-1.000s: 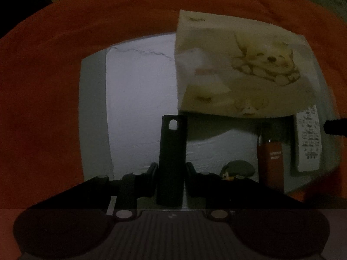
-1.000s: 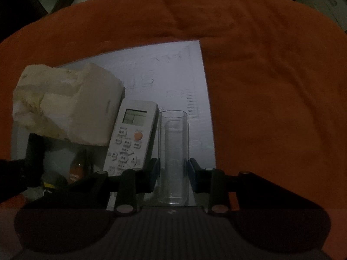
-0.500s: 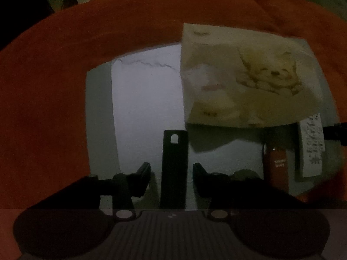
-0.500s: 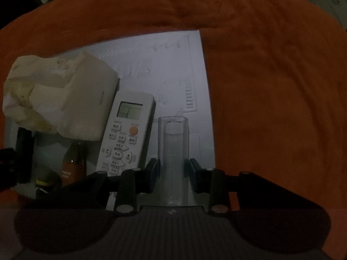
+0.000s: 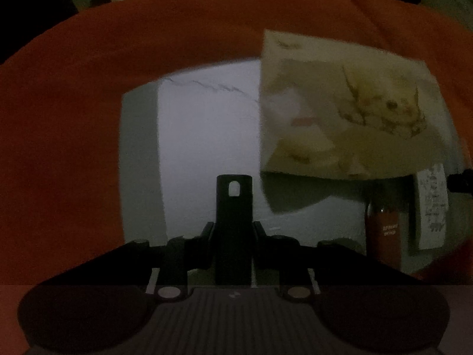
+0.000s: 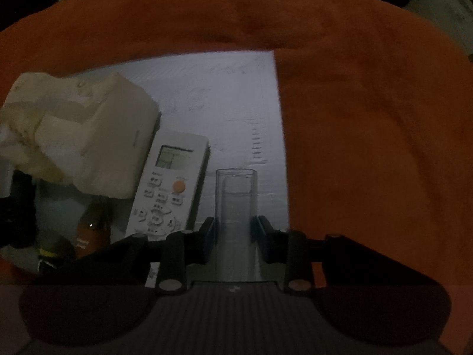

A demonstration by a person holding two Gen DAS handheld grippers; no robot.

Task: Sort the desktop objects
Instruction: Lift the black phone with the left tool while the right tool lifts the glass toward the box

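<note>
Between the left gripper's (image 5: pixel 233 230) fingers stands a slim black case (image 5: pixel 233 222), upright, with a small cut-out window near its top; both fingers press its sides. It sits over a white board (image 5: pixel 207 136) on orange cloth (image 5: pixel 65 148), left of a cream tissue pack (image 5: pixel 348 118) printed with a puppy.

Right view: the right gripper (image 6: pixel 236 230) clamps a clear, square-edged tube (image 6: pixel 236 207), upright, just right of a white remote (image 6: pixel 170 186).
</note>
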